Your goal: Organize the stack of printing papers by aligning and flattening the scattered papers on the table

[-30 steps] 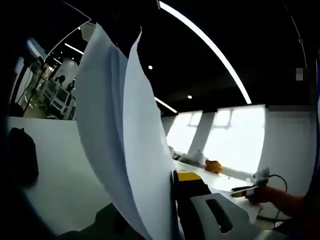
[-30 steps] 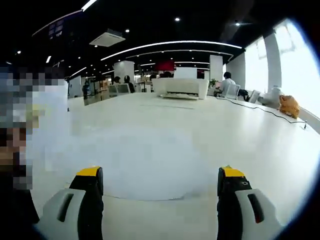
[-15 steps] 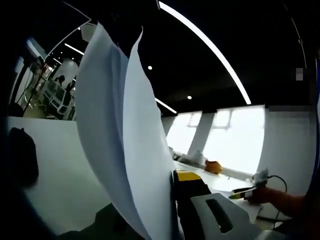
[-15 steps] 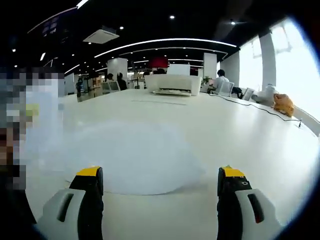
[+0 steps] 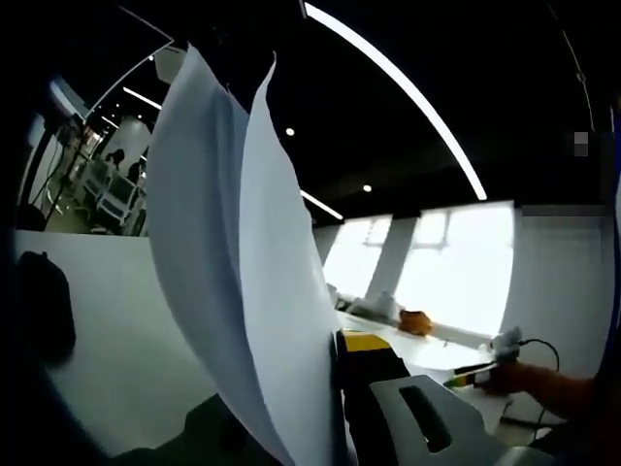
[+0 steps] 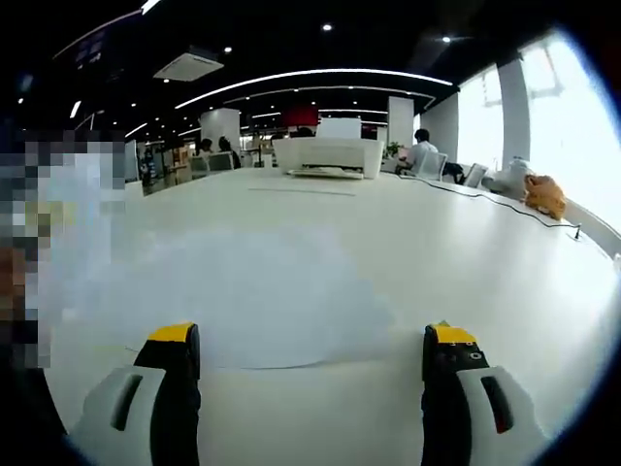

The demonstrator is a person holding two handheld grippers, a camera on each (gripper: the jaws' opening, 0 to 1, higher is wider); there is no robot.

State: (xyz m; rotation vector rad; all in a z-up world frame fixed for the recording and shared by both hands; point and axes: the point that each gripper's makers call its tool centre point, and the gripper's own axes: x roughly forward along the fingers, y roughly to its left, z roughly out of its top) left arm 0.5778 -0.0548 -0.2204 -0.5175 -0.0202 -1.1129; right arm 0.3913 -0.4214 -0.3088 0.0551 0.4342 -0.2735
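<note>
Several white sheets of paper (image 5: pixel 243 282) stand upright in the left gripper view, curling apart at the top. My left gripper (image 5: pixel 335 351) is shut on their lower edge; its yellow-tipped right finger (image 5: pixel 364 346) presses against them and the other finger is hidden behind the sheets. At the far right of that view a hand holds my right gripper (image 5: pixel 497 348) low over the table. In the right gripper view, one more white sheet (image 6: pixel 243 301) lies on the white table (image 6: pixel 466 252), just beyond my right gripper (image 6: pixel 312 340), which is open and holds nothing.
A white printer (image 6: pixel 328 155) stands at the table's far end, with a thin cable (image 6: pixel 485 202) running along the right side. An orange object (image 6: pixel 543 192) sits by the window. A black bag (image 5: pixel 44 306) rests on the table to the left of the held sheets. People sit in the background.
The right gripper view has tilted and shifted, so the flat sheet now lies closer to its jaws. The left gripper keeps the upright sheets in the same pose.
</note>
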